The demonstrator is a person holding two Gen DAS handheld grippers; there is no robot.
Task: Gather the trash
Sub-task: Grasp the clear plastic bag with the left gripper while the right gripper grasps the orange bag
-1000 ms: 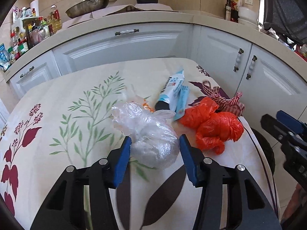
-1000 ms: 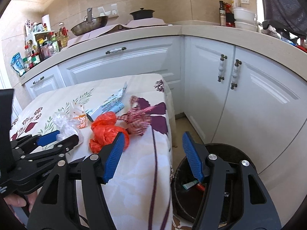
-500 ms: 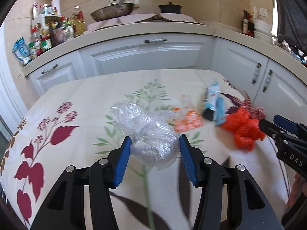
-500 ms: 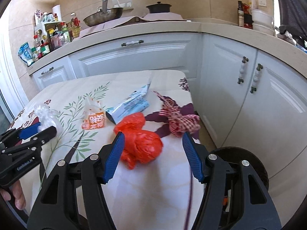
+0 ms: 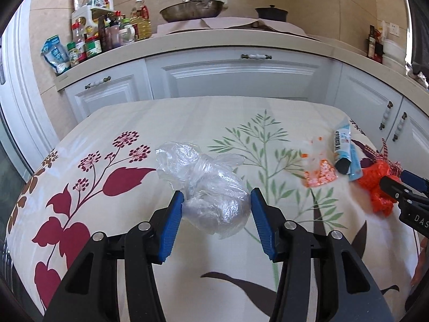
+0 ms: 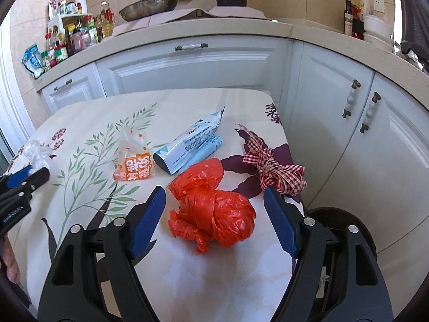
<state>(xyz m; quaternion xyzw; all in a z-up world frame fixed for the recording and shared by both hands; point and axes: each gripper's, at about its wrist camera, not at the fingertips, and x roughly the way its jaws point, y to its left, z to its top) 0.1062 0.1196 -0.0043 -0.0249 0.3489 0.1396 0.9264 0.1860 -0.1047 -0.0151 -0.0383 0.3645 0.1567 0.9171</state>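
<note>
My left gripper (image 5: 216,212) is shut on a crumpled clear plastic bag (image 5: 211,191), held above the floral tablecloth (image 5: 107,139). My right gripper (image 6: 214,214) is open, its blue pads on either side of a crumpled orange plastic bag (image 6: 211,209) that lies on the cloth near the table's right edge. Behind it lie an orange snack packet (image 6: 134,166), a blue-white wrapper (image 6: 190,145) and a red checked ribbon (image 6: 273,169). The left gripper and clear bag also show at the left of the right wrist view (image 6: 34,158).
A black trash bin (image 6: 346,214) stands on the floor just right of the table. White kitchen cabinets (image 6: 203,67) close behind the table, with a counter holding bottles (image 5: 107,35), a pan and a pot.
The left gripper carried the clear bag leftward, away from the other trash. The right gripper swung from over the bin to over the table and now straddles the orange bag.
</note>
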